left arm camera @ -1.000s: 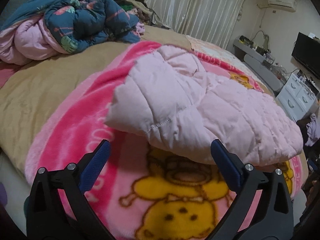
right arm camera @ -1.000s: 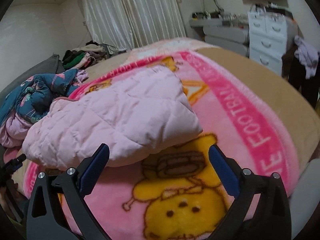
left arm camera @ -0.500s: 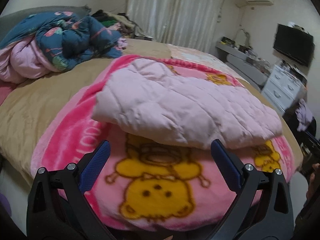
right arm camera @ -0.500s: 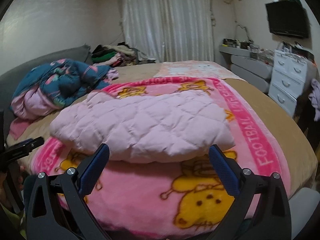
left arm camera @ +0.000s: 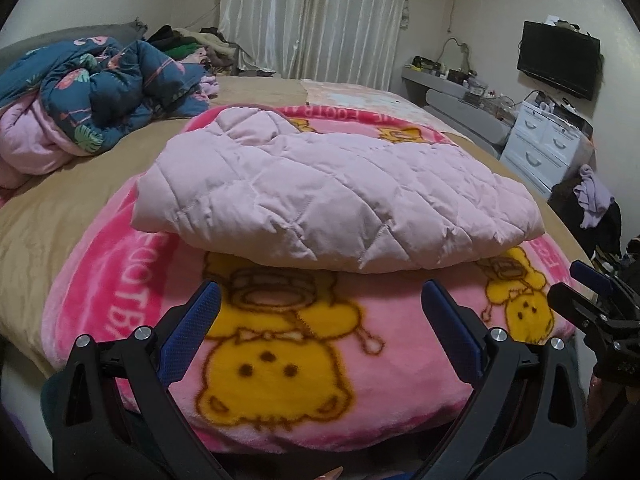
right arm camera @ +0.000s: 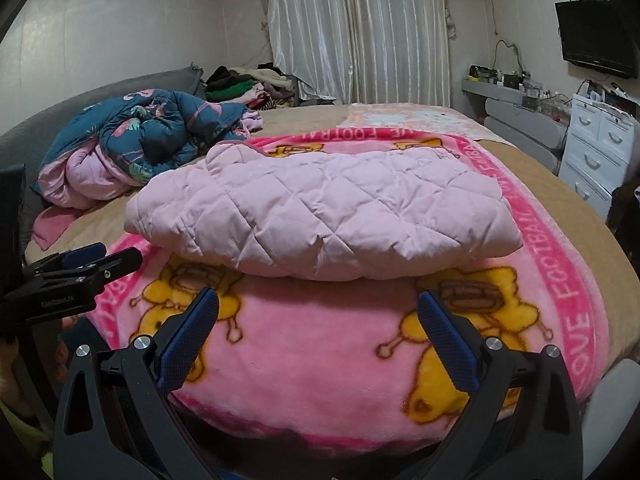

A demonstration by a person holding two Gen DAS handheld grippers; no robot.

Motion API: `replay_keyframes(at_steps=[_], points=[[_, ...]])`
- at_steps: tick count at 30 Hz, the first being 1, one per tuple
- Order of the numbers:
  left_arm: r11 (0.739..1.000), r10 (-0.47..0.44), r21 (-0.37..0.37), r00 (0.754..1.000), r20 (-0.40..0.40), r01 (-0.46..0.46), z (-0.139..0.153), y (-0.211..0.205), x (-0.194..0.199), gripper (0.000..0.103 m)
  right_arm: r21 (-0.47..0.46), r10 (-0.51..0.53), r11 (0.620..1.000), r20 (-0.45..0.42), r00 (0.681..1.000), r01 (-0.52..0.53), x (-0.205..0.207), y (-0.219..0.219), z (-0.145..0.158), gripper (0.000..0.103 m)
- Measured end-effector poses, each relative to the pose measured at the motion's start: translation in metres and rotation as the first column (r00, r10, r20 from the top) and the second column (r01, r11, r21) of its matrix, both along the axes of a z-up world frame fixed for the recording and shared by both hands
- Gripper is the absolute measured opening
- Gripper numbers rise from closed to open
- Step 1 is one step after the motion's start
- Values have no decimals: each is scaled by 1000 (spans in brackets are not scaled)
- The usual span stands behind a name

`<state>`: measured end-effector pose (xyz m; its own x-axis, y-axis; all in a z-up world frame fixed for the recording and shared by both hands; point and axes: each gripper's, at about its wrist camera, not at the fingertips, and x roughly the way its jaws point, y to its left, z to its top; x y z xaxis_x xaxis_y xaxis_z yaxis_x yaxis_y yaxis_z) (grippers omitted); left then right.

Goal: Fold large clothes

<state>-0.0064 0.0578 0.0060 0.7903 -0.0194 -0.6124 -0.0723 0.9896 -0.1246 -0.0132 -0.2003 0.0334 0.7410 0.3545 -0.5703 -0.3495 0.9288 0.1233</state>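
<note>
Two grippers: both held off the near edge of the pink cartoon blanket [left arm camera: 288,364], neither touching any cloth.
Left gripper [left arm camera: 320,320]: fingers spread wide, nothing between the blue pads [left arm camera: 188,336]; aimed at the near edge of the quilted jacket.
Right gripper [right arm camera: 318,320]: fingers likewise parted and bare (also seen at the right edge of the left wrist view, low beside the blanket's corner).
Pink quilted jacket [left arm camera: 332,204]: folded into a thick, roughly rectangular bundle, lying flat on the middle of the blanket, long side across the view, apart from both grippers.
Blanket: spread over the tan bed sheet [left arm camera: 48,216], yellow bear prints showing in front of the jacket.
Blue floral duvet [right arm camera: 156,132]: heaped with pink lining, left of the jacket, on the sheet, not touching it.
Clothes pile [right arm camera: 240,84]: behind the duvet, by the curtain [right arm camera: 360,28].
White drawers [right arm camera: 596,152]: right of the jacket, past the bed's edge, under a wall TV [left arm camera: 558,64].
</note>
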Motion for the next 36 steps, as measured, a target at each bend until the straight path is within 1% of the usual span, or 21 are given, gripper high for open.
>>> replay_keyframes(at_steps=[5, 11, 36], points=[[1000, -4, -8, 1000, -4, 4, -1, -1, 1, 94, -8, 12, 1000, -4, 1000, -12, 1, 2, -2, 99], [1000, -6, 9, 1000, -8, 6, -1, -3, 2, 94, -13, 30, 999, -13, 999, -30, 3, 6, -5, 99], [1000, 8, 14, 1000, -10, -8, 0, 1, 1, 94, -12, 28, 1000, -11, 1000, -28, 1, 6, -6, 99]])
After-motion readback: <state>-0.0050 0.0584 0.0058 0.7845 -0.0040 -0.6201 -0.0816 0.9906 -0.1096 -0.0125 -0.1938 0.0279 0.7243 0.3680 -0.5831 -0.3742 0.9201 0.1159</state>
